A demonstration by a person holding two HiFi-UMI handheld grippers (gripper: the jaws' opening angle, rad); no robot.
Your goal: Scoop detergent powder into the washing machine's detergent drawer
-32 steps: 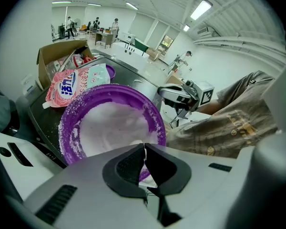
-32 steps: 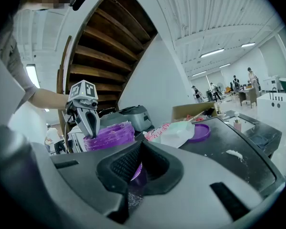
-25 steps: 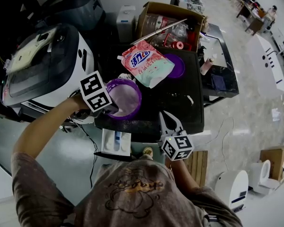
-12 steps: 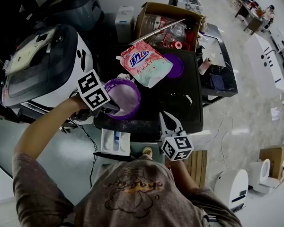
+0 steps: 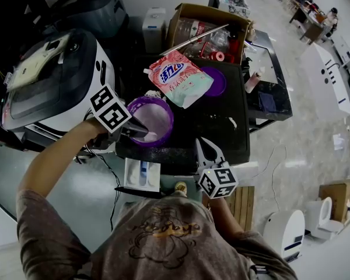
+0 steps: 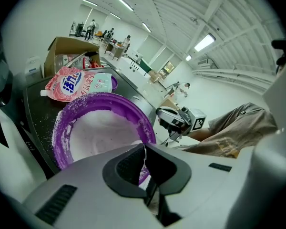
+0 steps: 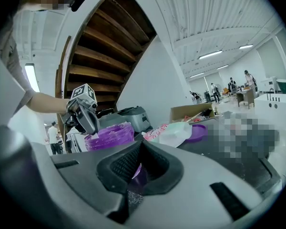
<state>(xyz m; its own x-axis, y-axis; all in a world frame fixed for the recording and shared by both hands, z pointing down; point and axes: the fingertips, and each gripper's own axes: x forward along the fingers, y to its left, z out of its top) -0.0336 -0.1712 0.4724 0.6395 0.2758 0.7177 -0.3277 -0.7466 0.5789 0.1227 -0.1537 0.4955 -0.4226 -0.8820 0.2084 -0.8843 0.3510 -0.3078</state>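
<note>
A white washing machine (image 5: 52, 80) stood at the left of a dark surface (image 5: 221, 133), where a pink detergent bag (image 5: 181, 77) lay behind a purple bowl (image 5: 171, 112) of white powder (image 5: 154, 116). The bowl sat at the surface's near left corner. A white tray with a blue insert, apparently the detergent drawer (image 5: 132, 177), lay just past that edge, nearer the person. Whether it was joined to the machine could not be told.

The left tongs (image 5: 141, 130) leaned over the bowl's near rim, clenched on a thin pale strip judged to be the handle of a scoop (image 5: 150, 136) dipped in the powder. The right tongs (image 5: 199, 142) hung apart at the near edge, drawn together. Only a sliver of purple showed in the slit between them, and it could not be identified.

The chief risk appeared to be the unbraced bowl: a hard dig could shove it off the corner. A heaped scoop, pinched by so thin a handle, could also swivel in the tongs and shed powder before reaching the drawer. Loose grains dotted the surface.
</note>
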